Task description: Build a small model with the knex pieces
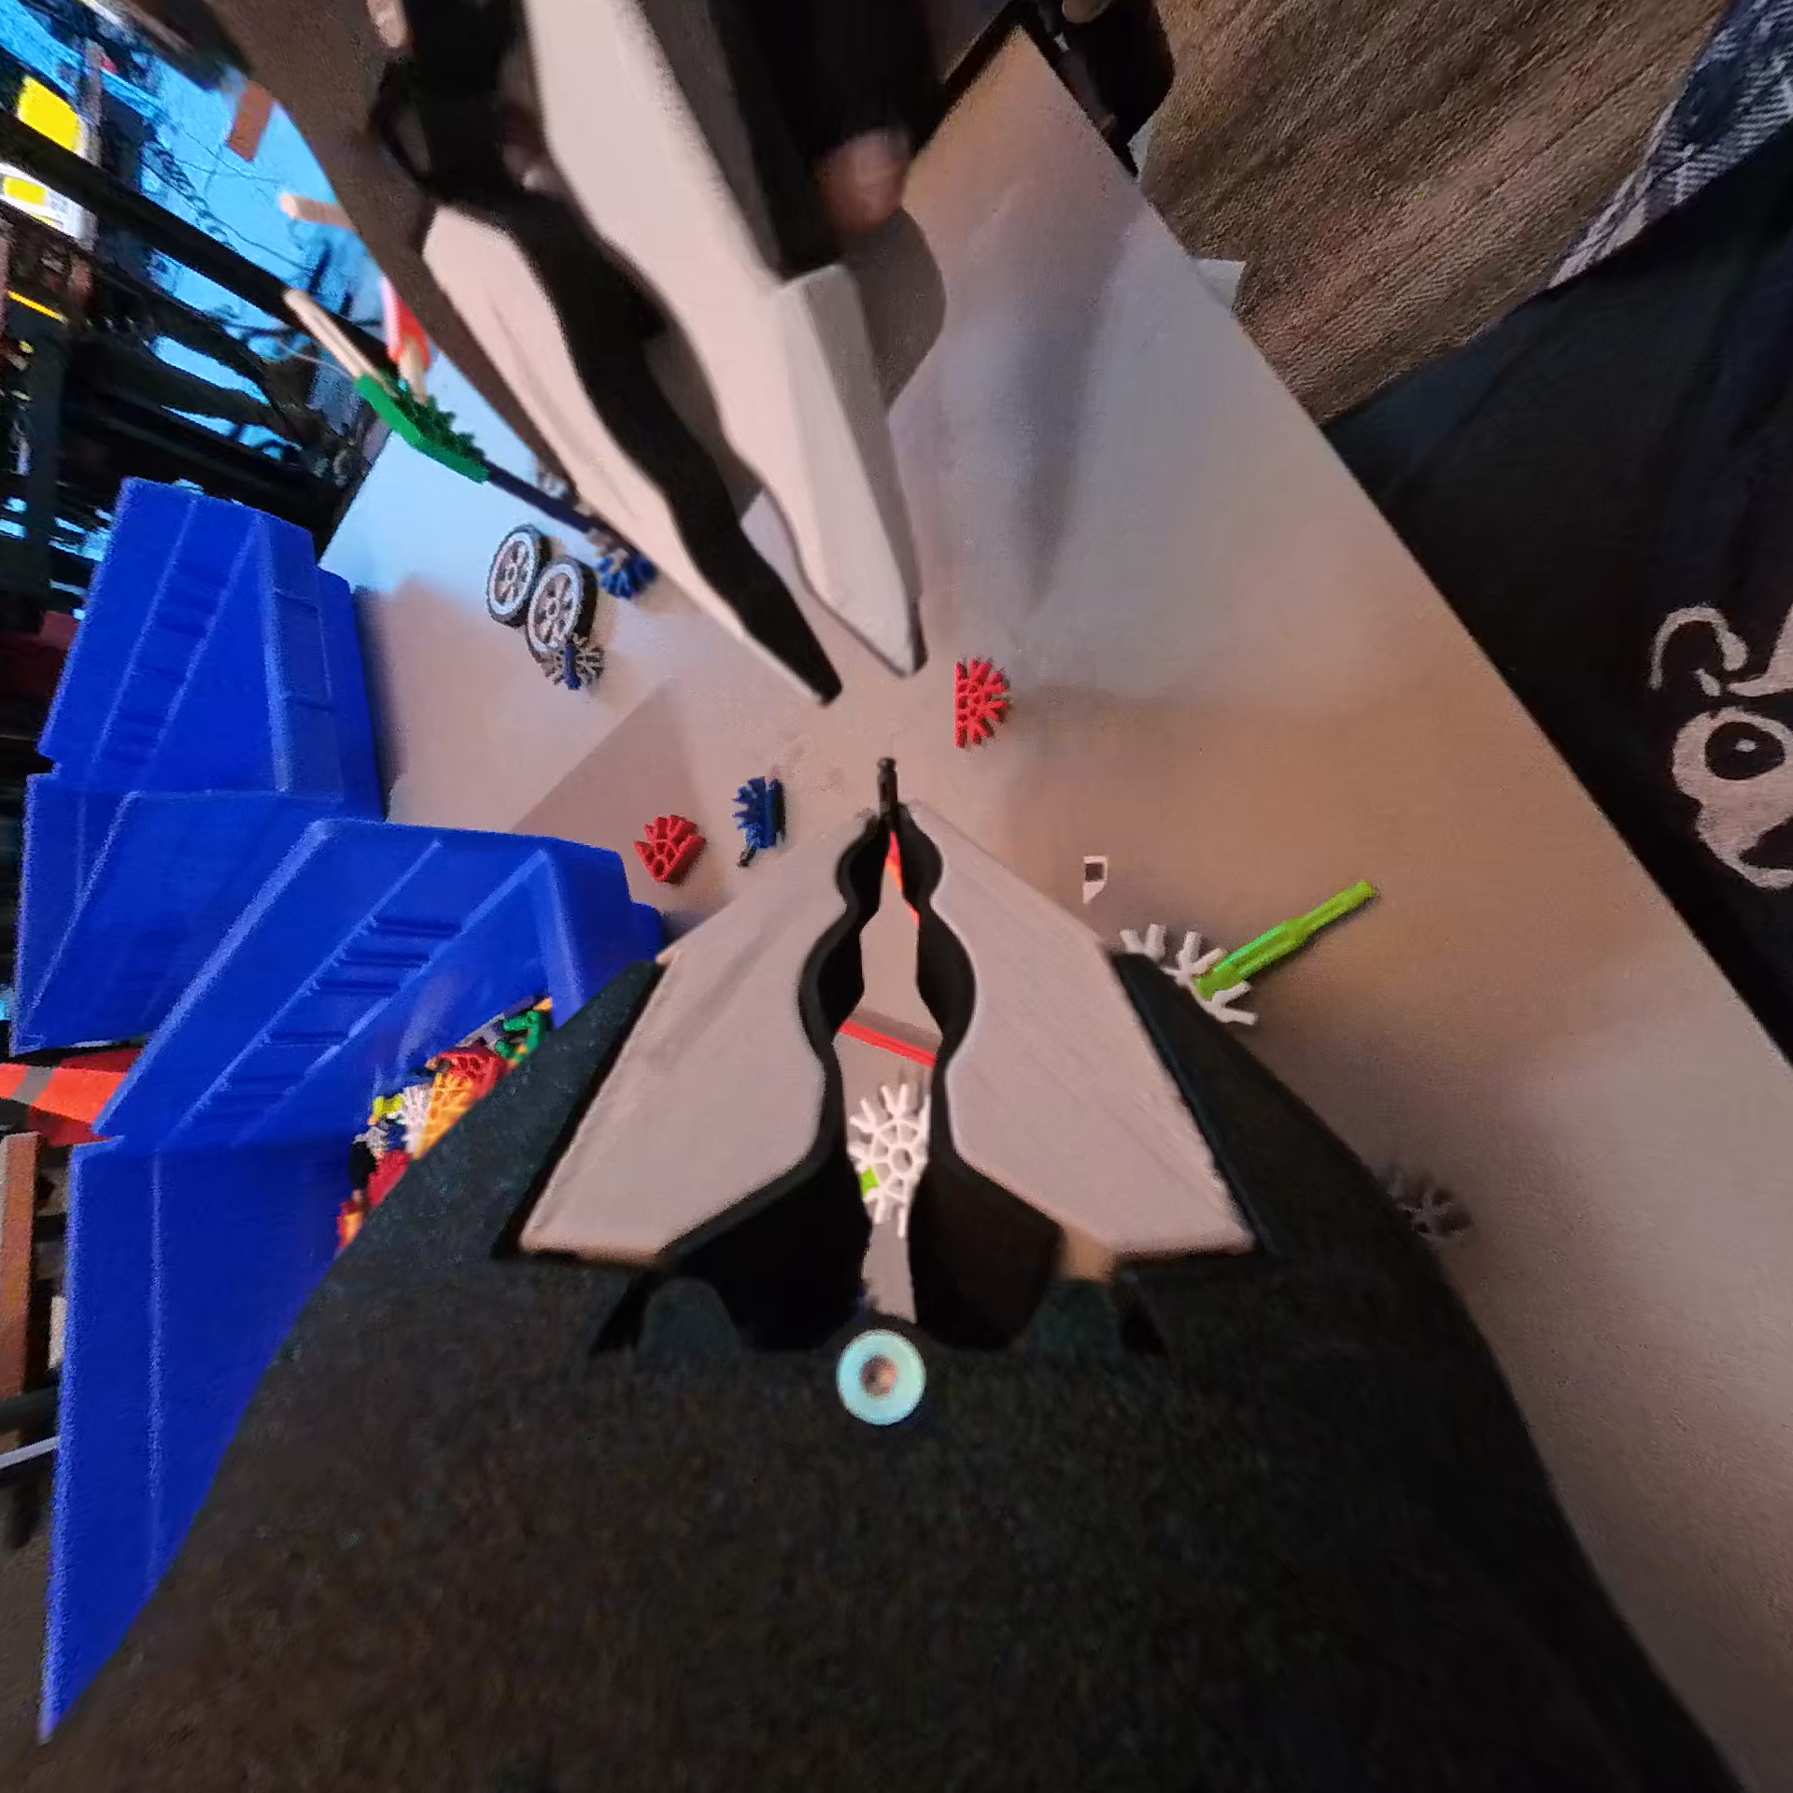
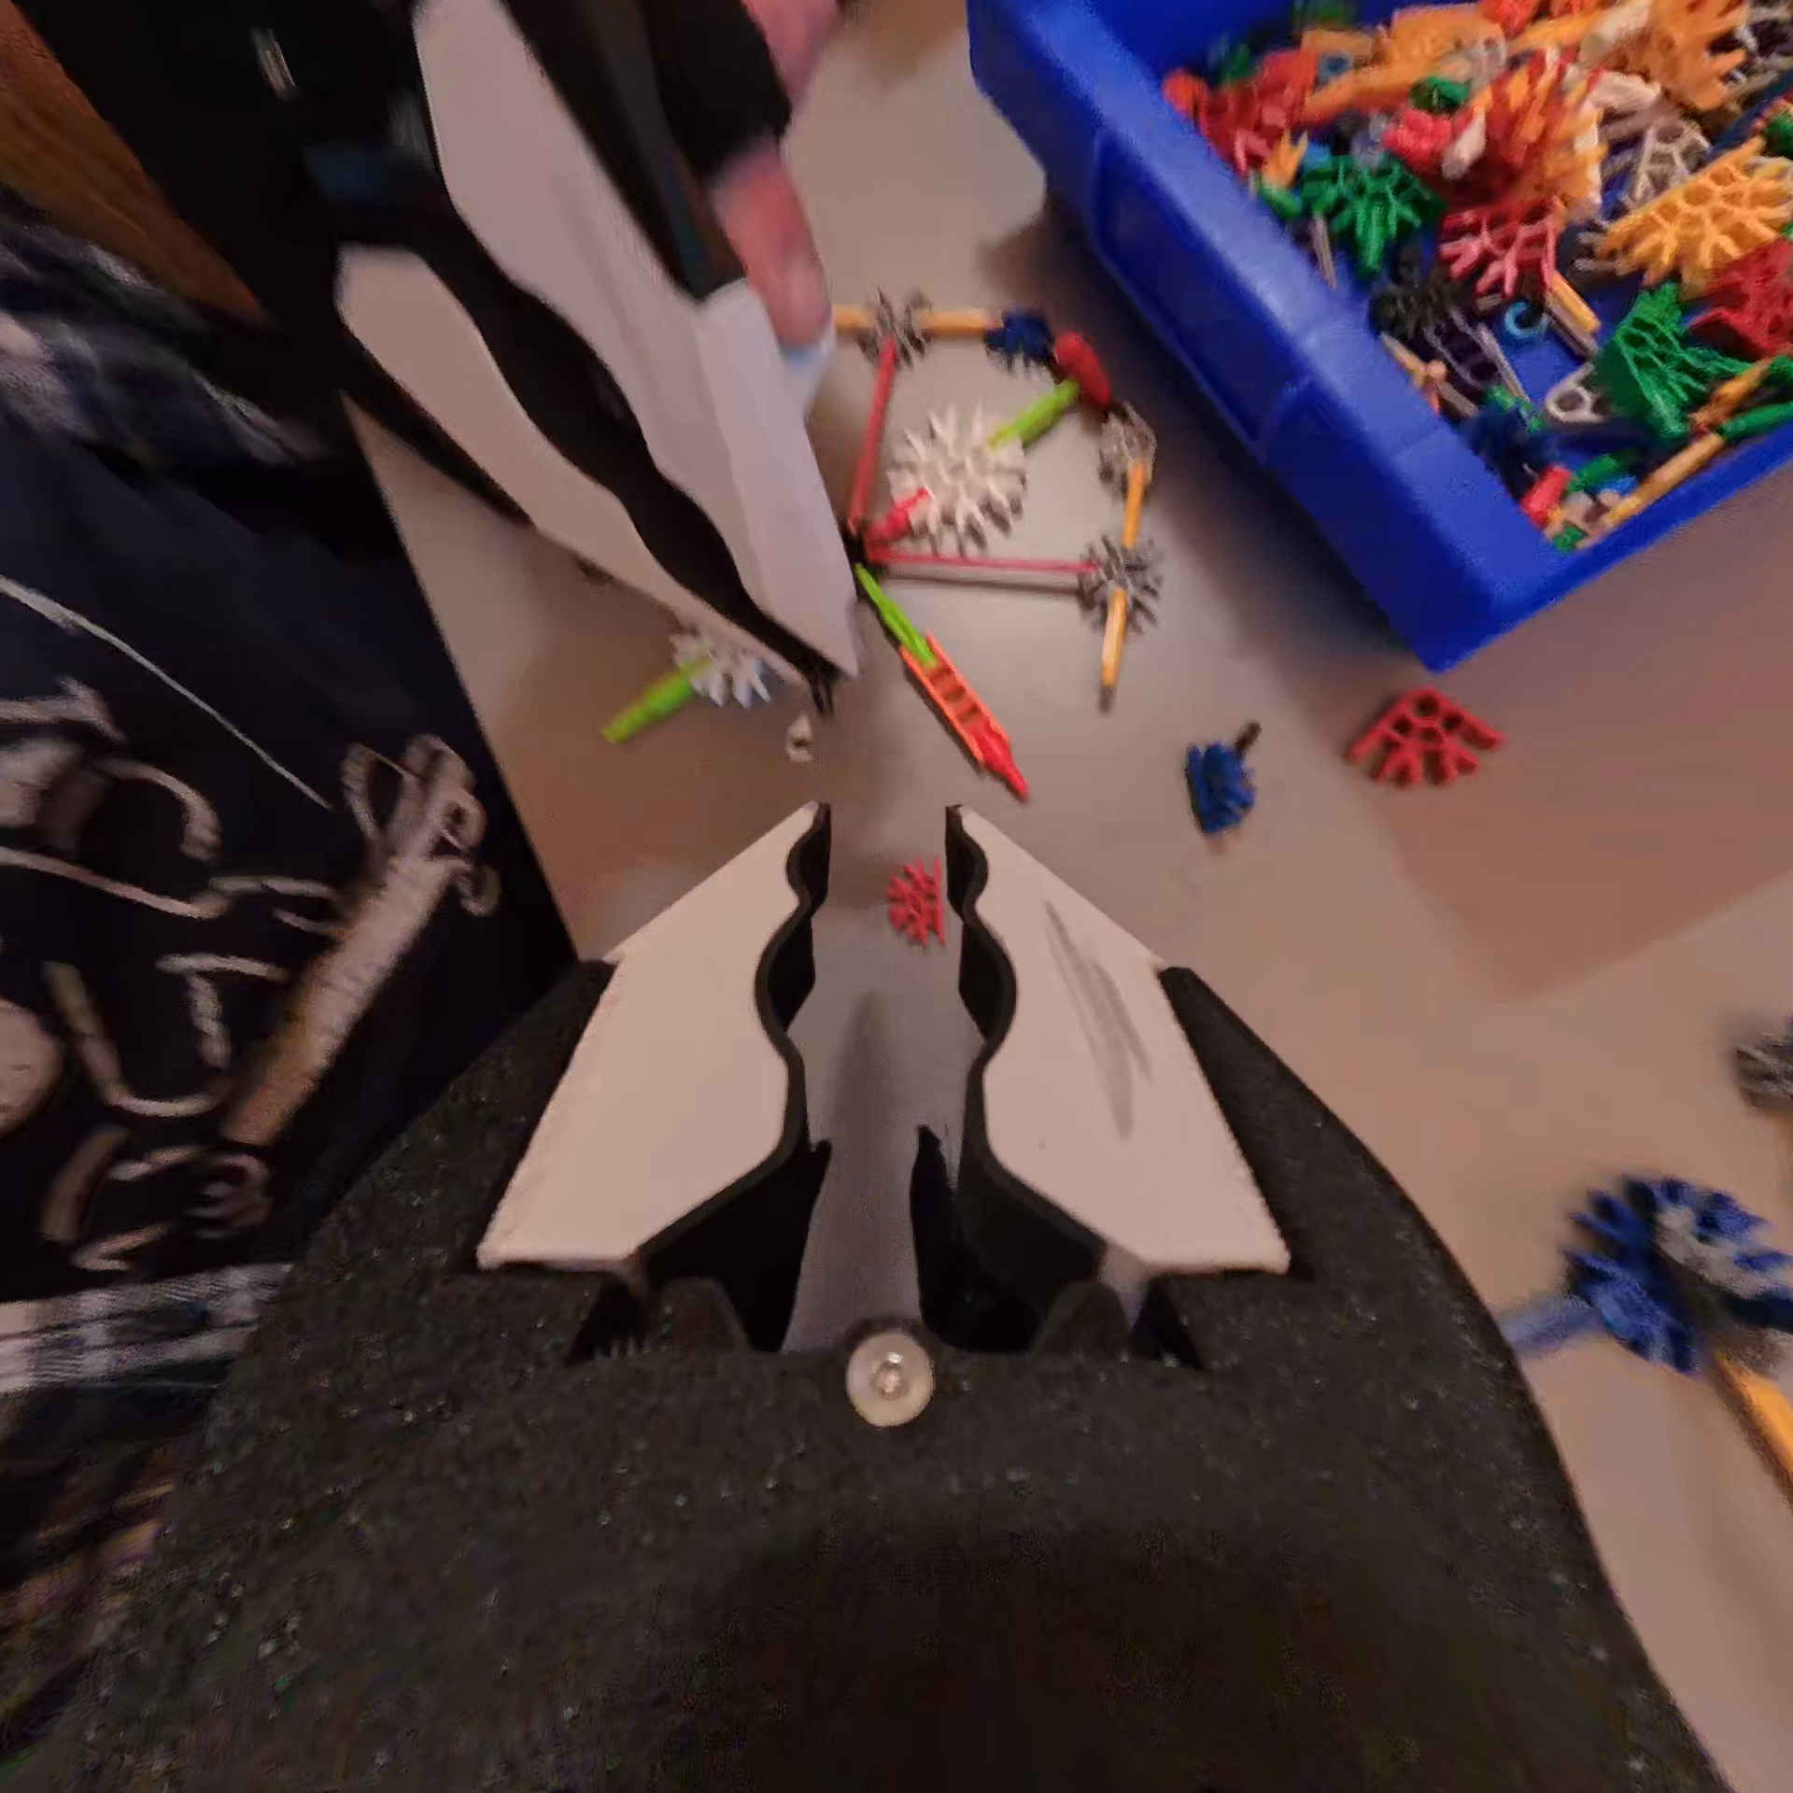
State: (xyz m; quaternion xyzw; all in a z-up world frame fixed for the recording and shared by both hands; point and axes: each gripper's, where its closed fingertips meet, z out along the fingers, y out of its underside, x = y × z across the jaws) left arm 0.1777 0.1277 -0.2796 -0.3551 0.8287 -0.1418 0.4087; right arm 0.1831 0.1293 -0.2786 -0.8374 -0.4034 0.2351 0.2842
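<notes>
Our left gripper (image 1: 888, 825) jaws pinch a small black connector (image 1: 886, 776) on the red-and-yellow rod frame (image 2: 980, 524) on the counter (image 2: 1358, 970). Right gripper (image 2: 885, 825) jaws part-open, empty, over red snowflake connector (image 2: 917, 900). Blue bin (image 2: 1261, 320) of parts sits nearby.

Blue bin (image 2: 1261, 320) cut off top/right.
</notes>
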